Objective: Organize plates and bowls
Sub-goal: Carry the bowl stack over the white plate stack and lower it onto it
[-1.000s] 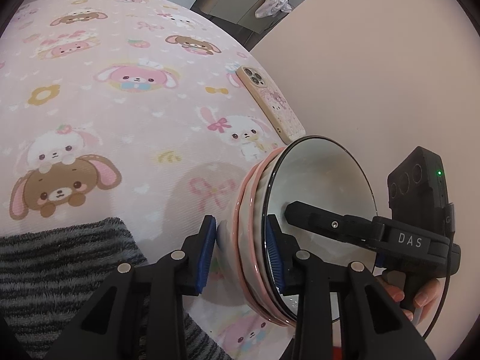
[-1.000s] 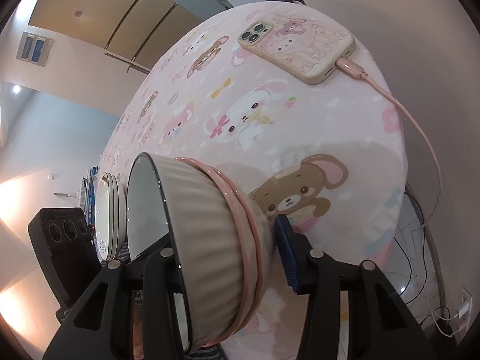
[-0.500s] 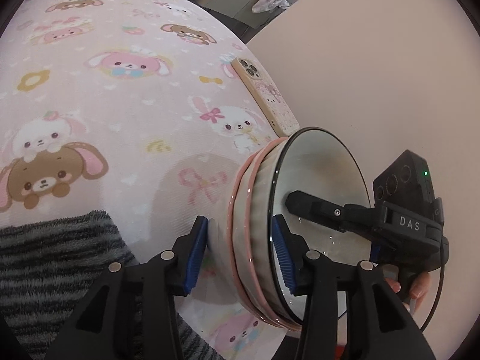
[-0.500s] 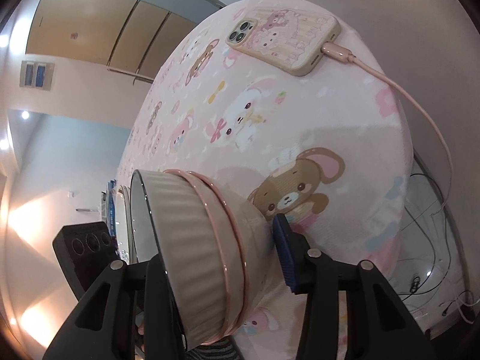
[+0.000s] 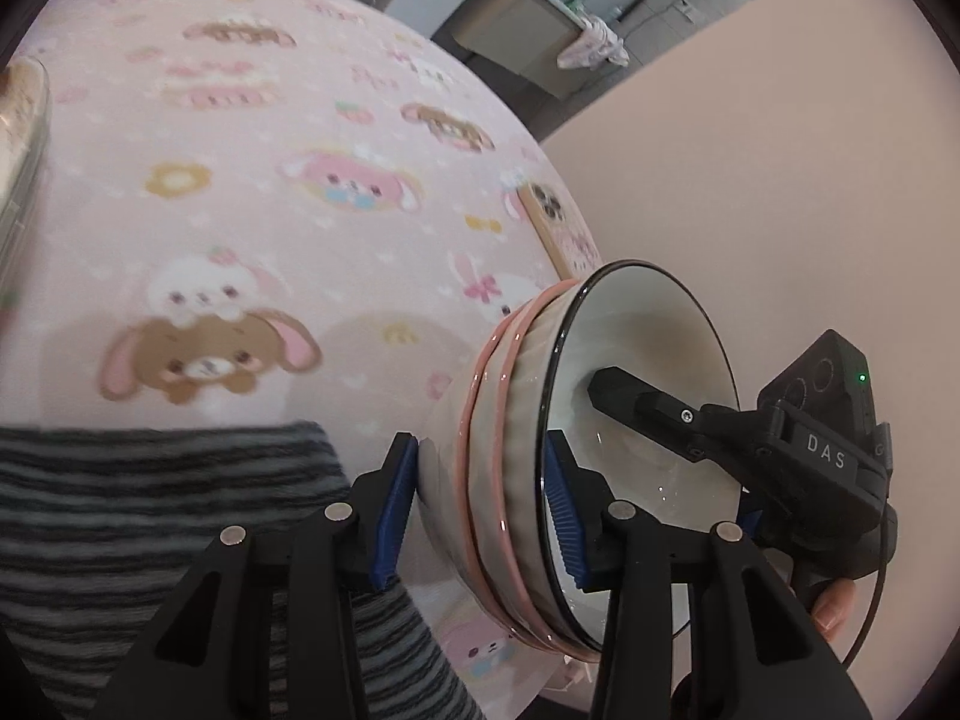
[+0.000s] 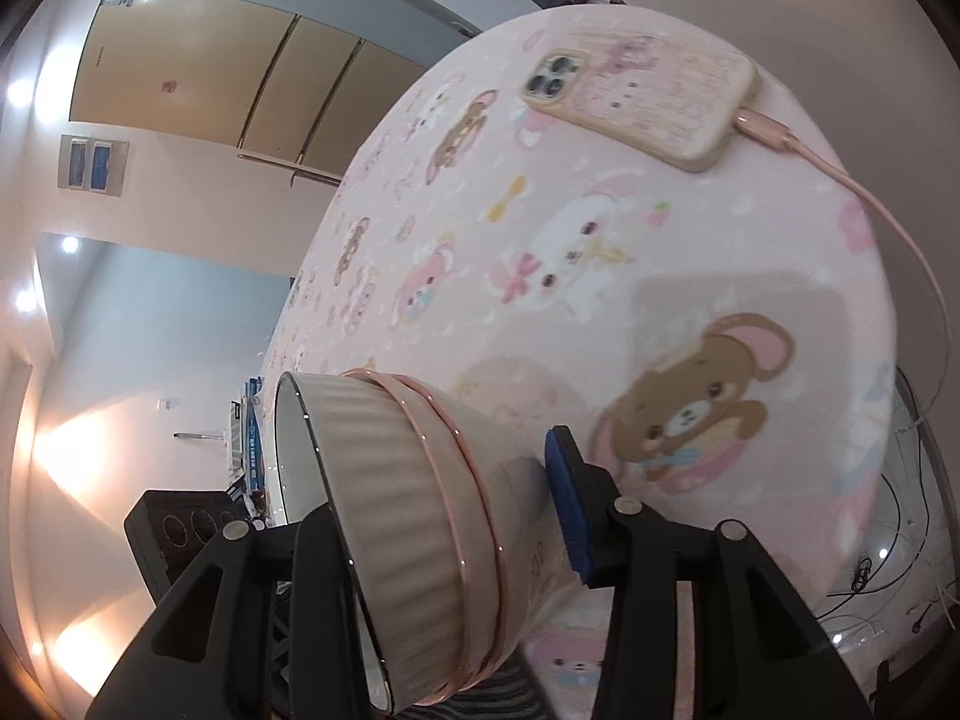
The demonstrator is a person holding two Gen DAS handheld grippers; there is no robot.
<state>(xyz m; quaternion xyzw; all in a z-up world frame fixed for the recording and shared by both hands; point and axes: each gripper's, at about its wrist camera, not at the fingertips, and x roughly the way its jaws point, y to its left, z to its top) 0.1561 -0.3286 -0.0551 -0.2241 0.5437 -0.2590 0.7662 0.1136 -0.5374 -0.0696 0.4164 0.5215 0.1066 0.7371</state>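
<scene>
The bowls were already gathered. A stack of nested ceramic bowls (image 5: pixel 510 420), a ribbed grey one with a dark rim seated inside two pink-rimmed ones, was held tipped on its side above the desk (image 5: pixel 252 276) with its pink cartoon-print cloth, at the lower right of the left wrist view. As I judge it, what remained was to set the stack down in its place. A pale dish (image 5: pixel 24 96) at the upper left edge also lay well apart, too blurred to identify.

The left gripper (image 5: pixel 480 510) had the stack across its wall. One blue pad was against the outer base and the other inside the grey bowl. Its jaws had just been opening a little, yet both pads looked pressed on, part-way open.

The right gripper (image 6: pixel 444 510) clamped the opposite side the same way, with one finger inside the bowl and its blue pad on the base.

A phone in a pink case (image 6: pixel 642 102) lay at the upper right, clear of the stack.
</scene>
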